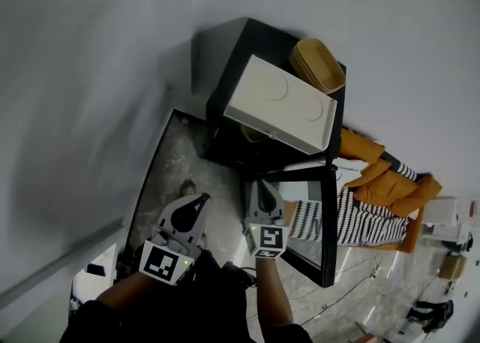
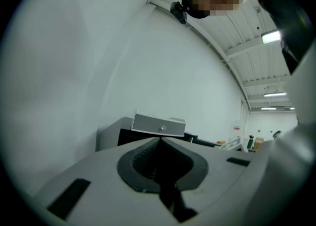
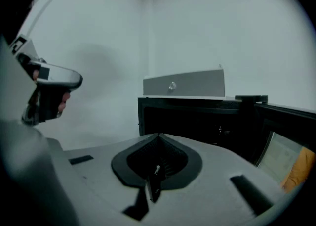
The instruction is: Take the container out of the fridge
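Note:
A black fridge (image 1: 259, 45) stands against the white wall, its glass door (image 1: 319, 221) swung open to the right. The inside (image 3: 197, 116) is dark; a yellowish rim (image 1: 251, 135) shows just inside the opening in the head view, and I cannot tell what it is. My left gripper (image 1: 202, 199) is shut and empty, held in front of the fridge and left of the opening. My right gripper (image 1: 264, 184) is also shut and empty, close to the door's inner edge. Both sets of jaws meet at their tips in the left gripper (image 2: 160, 140) and right gripper (image 3: 159, 136) views.
A white box (image 1: 281, 105) and a yellow basket (image 1: 319, 64) sit on top of the fridge. An orange jacket (image 1: 382, 180) and striped cloth (image 1: 360, 221) lie beyond the door. The floor (image 1: 180, 154) is grey stone; the wall runs along the left.

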### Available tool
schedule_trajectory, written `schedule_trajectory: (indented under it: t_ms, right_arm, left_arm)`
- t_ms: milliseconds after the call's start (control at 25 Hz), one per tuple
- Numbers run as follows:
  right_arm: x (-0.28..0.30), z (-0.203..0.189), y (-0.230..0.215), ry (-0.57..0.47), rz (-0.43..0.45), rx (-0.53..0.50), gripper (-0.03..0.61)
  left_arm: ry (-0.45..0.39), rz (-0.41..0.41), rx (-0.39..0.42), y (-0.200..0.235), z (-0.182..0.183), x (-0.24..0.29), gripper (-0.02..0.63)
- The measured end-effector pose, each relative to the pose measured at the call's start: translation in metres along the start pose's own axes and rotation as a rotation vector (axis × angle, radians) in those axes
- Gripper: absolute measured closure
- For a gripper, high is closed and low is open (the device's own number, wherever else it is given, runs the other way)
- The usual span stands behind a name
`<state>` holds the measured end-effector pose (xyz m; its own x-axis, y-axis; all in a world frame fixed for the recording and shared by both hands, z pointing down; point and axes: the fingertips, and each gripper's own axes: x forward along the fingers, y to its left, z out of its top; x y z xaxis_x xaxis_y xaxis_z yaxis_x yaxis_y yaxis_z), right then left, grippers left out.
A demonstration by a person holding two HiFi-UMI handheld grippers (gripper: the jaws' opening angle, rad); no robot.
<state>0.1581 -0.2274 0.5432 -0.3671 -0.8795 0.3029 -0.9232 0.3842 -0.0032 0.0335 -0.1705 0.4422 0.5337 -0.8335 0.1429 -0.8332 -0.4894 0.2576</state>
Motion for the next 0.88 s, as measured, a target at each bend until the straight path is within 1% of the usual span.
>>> schedule_trajectory:
  t_ms: [120, 280, 480, 680, 880]
  right_arm:
    - [0.025, -0.016, -0.005, 0.033, 0.006, -0.026, 0.577]
    - [0.059, -0.047, -0.014, 0.108, 0.013, -0.071, 0.575]
    - [0.103, -0.092, -0.027, 0.210, 0.017, -0.147, 0.574]
    - [0.143, -0.125, -0.043, 0.291, 0.024, -0.220, 0.565]
    - [0.170, -0.155, -0.056, 0.367, 0.034, -0.294, 0.555]
  left_arm:
    - [0.007, 0.001, -0.006, 0.009, -0.003, 0.011, 0.607]
    - [0.024, 0.000, -0.021, 0.019, -0.010, 0.022, 0.607]
    - [0.044, -0.018, -0.031, 0.028, -0.018, 0.036, 0.607]
    - [0.068, -0.029, -0.037, 0.040, -0.025, 0.048, 0.607]
    - [0.079, -0.033, -0.031, 0.050, -0.029, 0.054, 0.607]
